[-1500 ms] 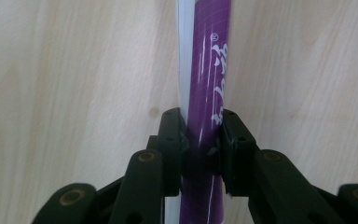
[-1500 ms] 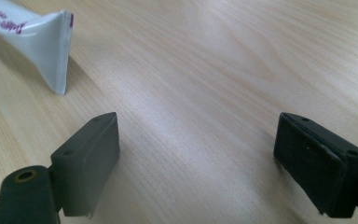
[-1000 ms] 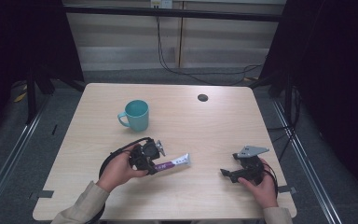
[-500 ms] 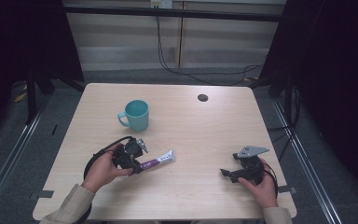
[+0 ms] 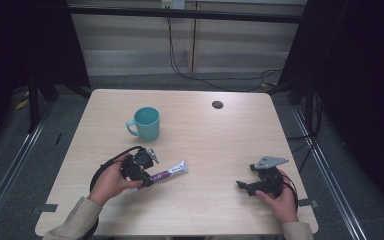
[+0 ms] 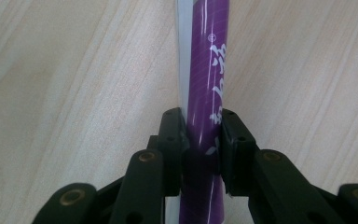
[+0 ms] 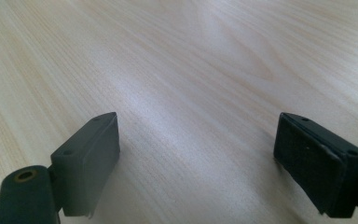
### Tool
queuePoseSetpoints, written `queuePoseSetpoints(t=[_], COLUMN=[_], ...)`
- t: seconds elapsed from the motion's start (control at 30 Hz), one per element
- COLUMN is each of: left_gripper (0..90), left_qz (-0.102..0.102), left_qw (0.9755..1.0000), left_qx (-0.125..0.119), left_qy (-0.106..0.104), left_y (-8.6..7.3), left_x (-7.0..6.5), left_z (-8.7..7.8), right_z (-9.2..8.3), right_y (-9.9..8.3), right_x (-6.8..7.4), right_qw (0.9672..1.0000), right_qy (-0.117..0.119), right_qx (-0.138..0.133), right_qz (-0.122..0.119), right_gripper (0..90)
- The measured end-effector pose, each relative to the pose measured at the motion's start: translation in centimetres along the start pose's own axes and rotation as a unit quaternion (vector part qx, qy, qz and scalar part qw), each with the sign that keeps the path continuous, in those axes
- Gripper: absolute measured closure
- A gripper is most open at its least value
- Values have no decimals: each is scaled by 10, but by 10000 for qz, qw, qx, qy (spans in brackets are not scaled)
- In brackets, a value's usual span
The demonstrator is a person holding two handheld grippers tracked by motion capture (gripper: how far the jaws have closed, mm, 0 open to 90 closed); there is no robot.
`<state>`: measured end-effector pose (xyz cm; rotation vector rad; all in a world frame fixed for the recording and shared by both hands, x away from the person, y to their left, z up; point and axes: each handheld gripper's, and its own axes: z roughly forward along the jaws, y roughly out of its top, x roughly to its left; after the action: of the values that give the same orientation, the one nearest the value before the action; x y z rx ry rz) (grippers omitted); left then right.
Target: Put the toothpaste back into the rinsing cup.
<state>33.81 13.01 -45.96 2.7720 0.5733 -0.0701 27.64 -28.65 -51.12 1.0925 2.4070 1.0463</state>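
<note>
Left gripper shifted left, dragging the purple tube along the worktop.
Its jaws clamp the tube; right gripper jaws spread wide, nothing between; teal mug behind.

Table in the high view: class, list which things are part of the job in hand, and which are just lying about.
In use:
- purple tube, clamped in the left hand-held gripper
- right hand-held gripper, open, holding nothing

Lying about:
- teal mug
- black disc

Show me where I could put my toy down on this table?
Bare wood lies between the teal mug and the black hole, and between the purple tube and the right hand-held gripper. Crowded around the left hand-held gripper.
</note>
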Motion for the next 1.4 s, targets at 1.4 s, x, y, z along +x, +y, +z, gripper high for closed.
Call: queuePoseSetpoints(t=[1.4], left_gripper=[555], left_qz=[197], left_qw=[9986], left_qx=[455], left_qy=[184], left_y=[54], left_x=[-13], left_z=[25], right_z=[0], right_y=[0], right_x=[0], right_qw=[10000], right_qy=[1], right_qx=[0], right_qz=[-3], right_gripper=[138])
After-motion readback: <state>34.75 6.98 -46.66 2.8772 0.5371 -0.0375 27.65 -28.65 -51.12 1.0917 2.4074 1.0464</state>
